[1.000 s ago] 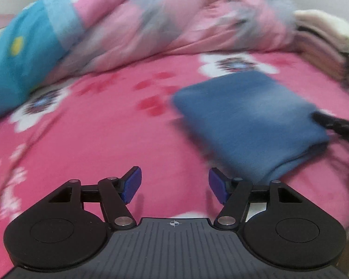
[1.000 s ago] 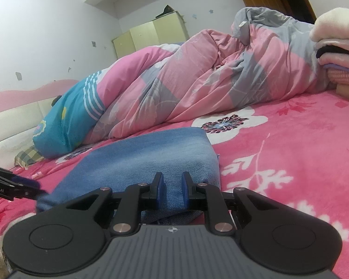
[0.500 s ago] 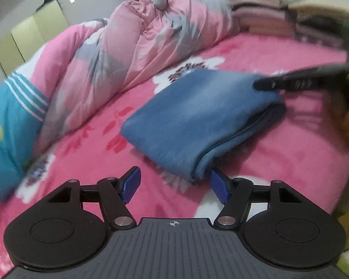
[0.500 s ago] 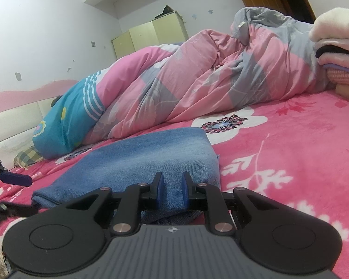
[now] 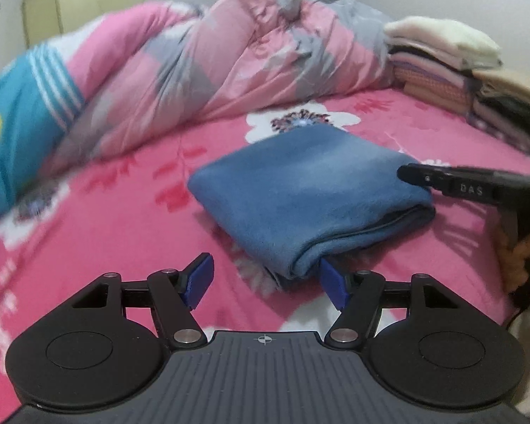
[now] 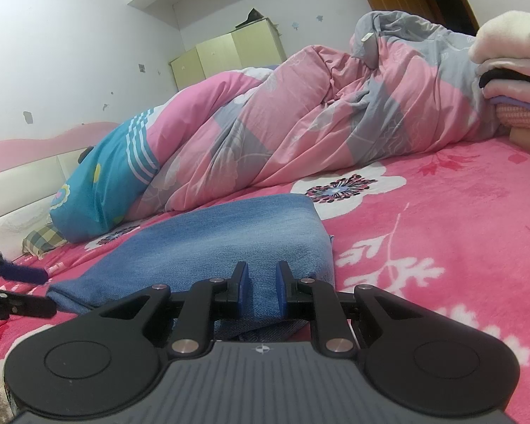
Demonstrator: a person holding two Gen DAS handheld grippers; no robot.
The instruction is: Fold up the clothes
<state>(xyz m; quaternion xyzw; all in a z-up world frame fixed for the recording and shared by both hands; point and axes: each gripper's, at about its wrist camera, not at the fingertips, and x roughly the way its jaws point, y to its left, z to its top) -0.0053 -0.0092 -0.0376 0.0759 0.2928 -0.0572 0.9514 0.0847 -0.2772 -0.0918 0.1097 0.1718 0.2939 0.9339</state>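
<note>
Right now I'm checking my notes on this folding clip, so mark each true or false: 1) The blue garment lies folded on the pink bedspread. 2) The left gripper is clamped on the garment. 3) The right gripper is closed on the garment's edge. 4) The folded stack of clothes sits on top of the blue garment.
1) True: the blue garment lies folded on the pink bedspread.
2) False: the left gripper is open, its jaws spread at the garment's near corner.
3) True: the right gripper pinches the garment's edge.
4) False: the folded stack of clothes sits apart, farther back on the bed.
</note>
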